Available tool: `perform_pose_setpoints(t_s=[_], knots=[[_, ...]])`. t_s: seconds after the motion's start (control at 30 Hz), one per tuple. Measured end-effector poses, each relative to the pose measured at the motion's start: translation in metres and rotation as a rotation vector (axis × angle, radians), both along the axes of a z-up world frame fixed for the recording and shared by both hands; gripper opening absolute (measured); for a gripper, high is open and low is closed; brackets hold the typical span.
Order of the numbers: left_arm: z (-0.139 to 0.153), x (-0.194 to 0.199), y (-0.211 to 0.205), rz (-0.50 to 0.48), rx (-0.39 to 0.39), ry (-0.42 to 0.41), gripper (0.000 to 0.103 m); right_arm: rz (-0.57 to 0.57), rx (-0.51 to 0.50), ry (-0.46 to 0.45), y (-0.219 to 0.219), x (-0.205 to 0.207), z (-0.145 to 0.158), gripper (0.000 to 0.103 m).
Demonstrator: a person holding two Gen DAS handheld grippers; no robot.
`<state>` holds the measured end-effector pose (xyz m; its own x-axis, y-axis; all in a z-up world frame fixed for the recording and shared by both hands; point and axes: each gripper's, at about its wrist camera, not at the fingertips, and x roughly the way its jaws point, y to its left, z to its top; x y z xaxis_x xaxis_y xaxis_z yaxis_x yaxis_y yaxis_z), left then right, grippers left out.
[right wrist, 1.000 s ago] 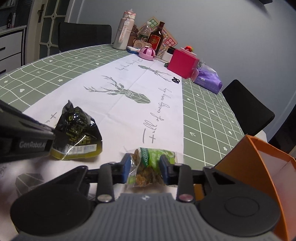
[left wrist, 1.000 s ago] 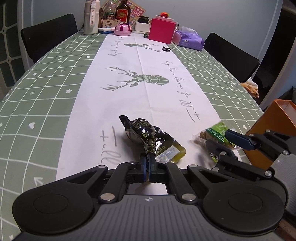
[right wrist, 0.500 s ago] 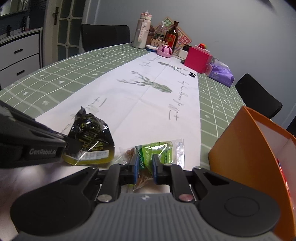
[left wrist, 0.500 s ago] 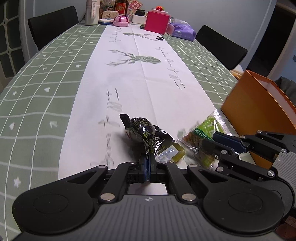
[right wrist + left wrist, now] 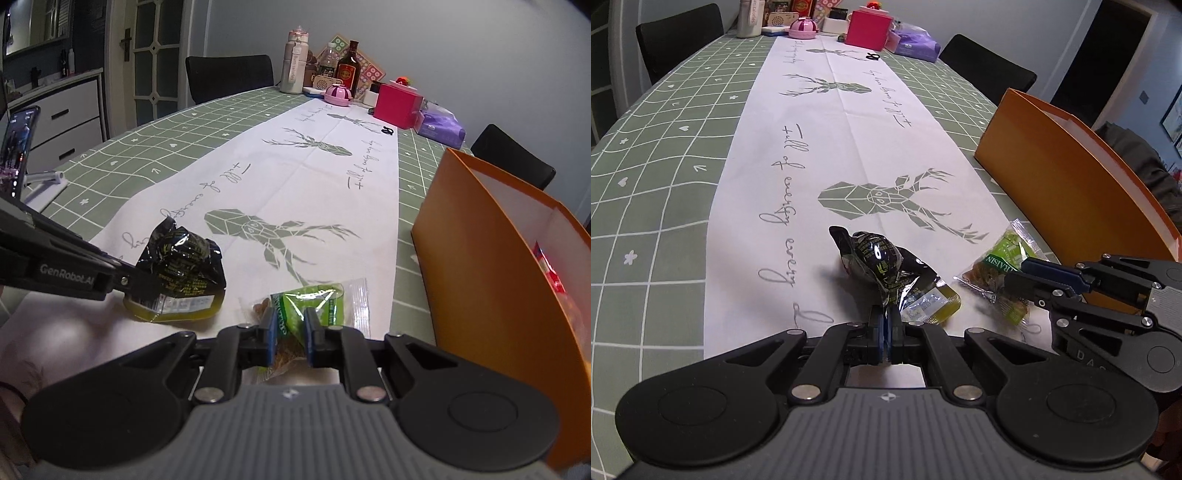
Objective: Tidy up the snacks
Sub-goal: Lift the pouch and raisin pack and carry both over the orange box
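Observation:
My left gripper [image 5: 886,325] is shut on the edge of a black and yellow snack packet [image 5: 882,266], which also shows in the right wrist view [image 5: 181,269]. My right gripper [image 5: 290,328] is shut on a green raisin packet [image 5: 314,304], seen in the left wrist view [image 5: 1001,266] too. Both packets hang just above the white table runner [image 5: 842,122]. An open orange box [image 5: 491,258] stands to the right, with a red packet [image 5: 550,269] inside it.
Bottles, a pink box [image 5: 397,105], a pink bowl [image 5: 337,94] and a purple packet [image 5: 441,127] crowd the table's far end. Black chairs [image 5: 229,77] stand around the table. A phone on a stand [image 5: 16,147] sits at the left edge.
Both grippers have pulled back along the table with their packets. The right gripper closed on the raisin packet. The orange box now lies closer on the right.

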<state>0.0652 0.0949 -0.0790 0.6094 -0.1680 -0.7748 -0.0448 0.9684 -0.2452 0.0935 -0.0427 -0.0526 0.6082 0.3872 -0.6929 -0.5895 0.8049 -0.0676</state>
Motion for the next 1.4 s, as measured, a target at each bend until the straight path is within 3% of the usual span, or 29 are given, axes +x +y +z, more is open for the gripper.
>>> perform_pose_setpoints(t_s=[0.13,0.17,0.2,0.23,0.27,0.3,0.37,0.43,0.67,1.07,1.23,1.33,1.37,1.4], knots=[[0.002,-0.002,-0.003,-0.002,0.022,-0.017,0.006,-0.013,0.022,-0.012,-0.004,-0.004,0.001,0.015],[0.003,-0.002,-0.004,-0.003,0.031,-0.030,0.019,-0.018,0.033,-0.017,-0.005,-0.004,0.002,0.016],[0.004,-0.003,-0.005,-0.003,0.037,-0.041,0.038,-0.023,0.048,-0.028,-0.008,-0.005,0.004,0.019],[0.005,-0.004,-0.005,0.001,0.040,-0.054,0.050,-0.028,0.057,-0.044,-0.010,-0.007,0.006,0.029],[0.006,-0.005,-0.005,0.014,0.048,-0.068,0.070,-0.032,0.061,-0.065,-0.012,-0.009,0.008,0.041],[0.006,-0.005,-0.004,0.030,0.056,-0.084,0.078,-0.040,0.063,-0.093,-0.013,-0.010,0.009,0.046],[0.007,-0.004,-0.002,0.070,0.060,-0.114,0.081,-0.057,0.059,-0.135,-0.014,-0.012,0.009,0.063],[0.007,0.000,0.002,0.117,0.037,-0.132,0.088,-0.063,0.062,-0.133,-0.014,-0.009,0.007,0.065],[-0.007,0.014,0.002,0.187,0.017,-0.099,0.088,-0.089,0.073,-0.042,-0.014,0.001,-0.010,0.079],[-0.014,0.019,-0.009,0.192,0.058,-0.117,0.084,-0.129,0.143,0.073,-0.022,0.011,-0.024,0.079],[-0.015,0.020,-0.017,0.168,0.129,-0.121,0.068,-0.114,0.123,0.084,-0.020,0.009,-0.030,0.073],[-0.015,0.020,-0.020,0.149,0.134,-0.126,0.053,-0.106,0.114,0.078,-0.019,0.008,-0.030,0.068],[-0.015,0.021,-0.021,0.141,0.130,-0.127,0.044,-0.101,0.108,0.073,-0.018,0.007,-0.030,0.065],[-0.014,0.021,-0.022,0.139,0.132,-0.126,0.044,-0.099,0.101,0.067,-0.018,0.006,-0.030,0.064]])
